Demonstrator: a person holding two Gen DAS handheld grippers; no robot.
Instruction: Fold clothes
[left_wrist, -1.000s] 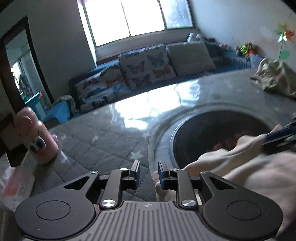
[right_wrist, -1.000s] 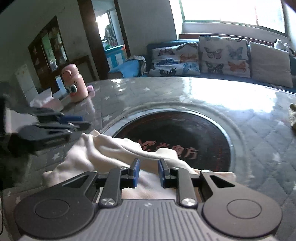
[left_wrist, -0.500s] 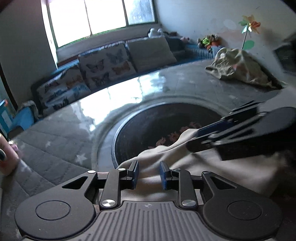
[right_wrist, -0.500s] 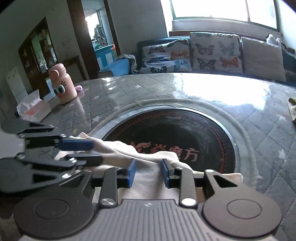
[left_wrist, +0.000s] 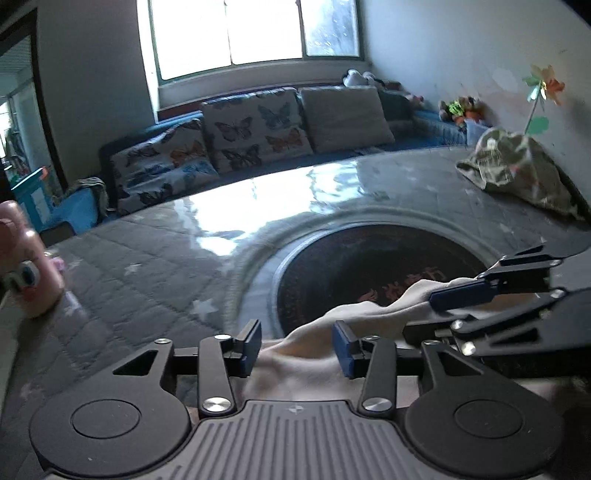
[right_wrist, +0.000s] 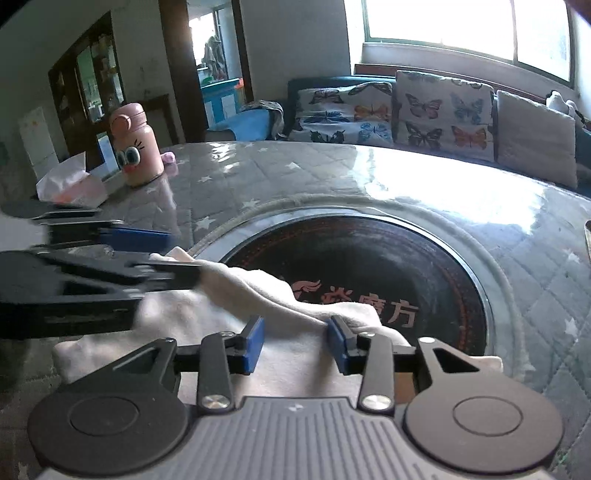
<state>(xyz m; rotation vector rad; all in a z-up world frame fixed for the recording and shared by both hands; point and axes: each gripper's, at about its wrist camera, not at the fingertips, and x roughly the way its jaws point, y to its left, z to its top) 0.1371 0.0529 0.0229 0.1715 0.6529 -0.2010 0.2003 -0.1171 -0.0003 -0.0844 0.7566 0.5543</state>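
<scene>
A cream garment (left_wrist: 369, 314) lies bunched at the near edge of a round table, partly over its dark round centre plate (left_wrist: 351, 266). My left gripper (left_wrist: 296, 347) has its jaws opening, and a fold of the garment lies loose between the blue pads. In the right wrist view, my right gripper (right_wrist: 295, 345) is also opening over the cream garment (right_wrist: 258, 291), whose ridge runs up to its right pad. Each gripper shows in the other's view: the right gripper (left_wrist: 436, 314) at the cloth's right end, the left gripper (right_wrist: 166, 254) at its left end.
The table wears a grey quilted star cover (right_wrist: 258, 177) under a glossy sheet. A pink bottle (right_wrist: 136, 147) and a tissue pack (right_wrist: 70, 184) stand at its left edge. An olive patterned garment (left_wrist: 517, 173) is heaped far right. A sofa with butterfly cushions (left_wrist: 251, 136) lies behind.
Both grippers' jaws have spread apart from nearly shut around the cream cloth. The left wrist view swung right, then partly back. The cloth's lifted ridge has sunk lower.
</scene>
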